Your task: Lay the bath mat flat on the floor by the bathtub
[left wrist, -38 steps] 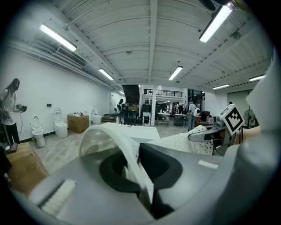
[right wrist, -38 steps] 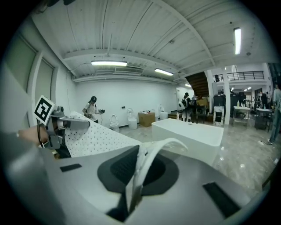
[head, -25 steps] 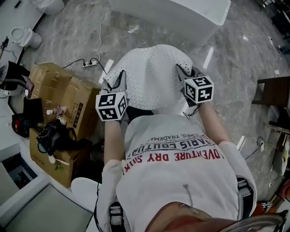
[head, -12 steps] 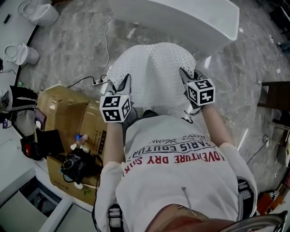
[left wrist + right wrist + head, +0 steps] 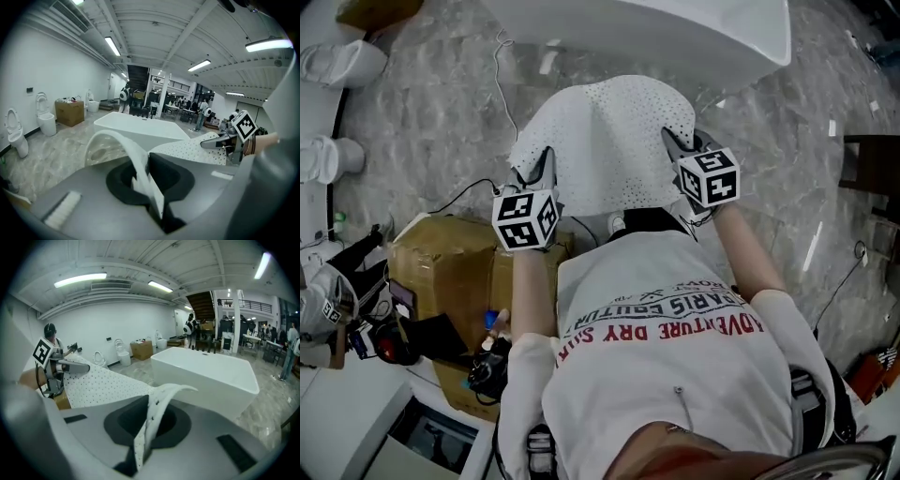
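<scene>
A white perforated bath mat [image 5: 609, 145] hangs in the air between my two grippers, sagging in front of me. My left gripper [image 5: 546, 161] is shut on the mat's left edge, and in the left gripper view the mat's edge [image 5: 140, 171] curls up out of the closed jaws. My right gripper [image 5: 670, 142] is shut on the mat's right edge; the right gripper view has the mat's corner [image 5: 152, 420] pinched between the jaws. The white bathtub [image 5: 675, 37] stands just beyond the mat, seen again as the bathtub [image 5: 206, 373] and the bathtub [image 5: 136, 131] in the gripper views.
Marble floor [image 5: 422, 122] lies before the tub. Cardboard boxes [image 5: 455, 267] sit at my left with a cable and power strip [image 5: 502, 66] running past. Toilets [image 5: 328, 66] stand at far left. A dark piece of furniture [image 5: 874, 169] is at right.
Both grippers have carried the mat closer to the bathtub, which now fills more of the top of the head view. The boxes have slid lower left. The grips are unchanged.
</scene>
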Demonstrator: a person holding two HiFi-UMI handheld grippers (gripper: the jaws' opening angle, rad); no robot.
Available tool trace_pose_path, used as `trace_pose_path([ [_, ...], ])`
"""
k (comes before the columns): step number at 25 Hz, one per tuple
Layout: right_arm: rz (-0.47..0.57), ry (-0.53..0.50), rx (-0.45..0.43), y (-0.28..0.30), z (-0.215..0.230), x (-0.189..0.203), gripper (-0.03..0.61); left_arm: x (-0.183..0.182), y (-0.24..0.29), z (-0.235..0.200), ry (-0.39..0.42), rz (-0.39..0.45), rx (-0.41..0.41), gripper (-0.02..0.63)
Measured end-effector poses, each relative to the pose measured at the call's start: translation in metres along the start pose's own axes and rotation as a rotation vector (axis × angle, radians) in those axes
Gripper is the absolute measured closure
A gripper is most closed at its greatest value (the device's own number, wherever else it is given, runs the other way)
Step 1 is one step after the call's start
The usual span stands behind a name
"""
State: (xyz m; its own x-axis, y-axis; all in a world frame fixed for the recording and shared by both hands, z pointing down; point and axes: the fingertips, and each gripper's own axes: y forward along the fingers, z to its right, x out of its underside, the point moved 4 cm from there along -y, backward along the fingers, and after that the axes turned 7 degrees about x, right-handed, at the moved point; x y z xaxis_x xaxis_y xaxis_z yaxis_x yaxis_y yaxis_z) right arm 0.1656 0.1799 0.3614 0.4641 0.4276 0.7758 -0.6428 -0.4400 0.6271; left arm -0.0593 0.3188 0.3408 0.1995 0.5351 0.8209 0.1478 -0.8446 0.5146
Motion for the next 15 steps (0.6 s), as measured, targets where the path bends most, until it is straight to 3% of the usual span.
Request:
trace_pose_path([
  [15, -0.100, 0.174, 0.094, 0.148, 0.123, -0.052, 0.561, -0.095, 0.205, -0.090, 0.125, -0.134, 0.119, 0.586],
])
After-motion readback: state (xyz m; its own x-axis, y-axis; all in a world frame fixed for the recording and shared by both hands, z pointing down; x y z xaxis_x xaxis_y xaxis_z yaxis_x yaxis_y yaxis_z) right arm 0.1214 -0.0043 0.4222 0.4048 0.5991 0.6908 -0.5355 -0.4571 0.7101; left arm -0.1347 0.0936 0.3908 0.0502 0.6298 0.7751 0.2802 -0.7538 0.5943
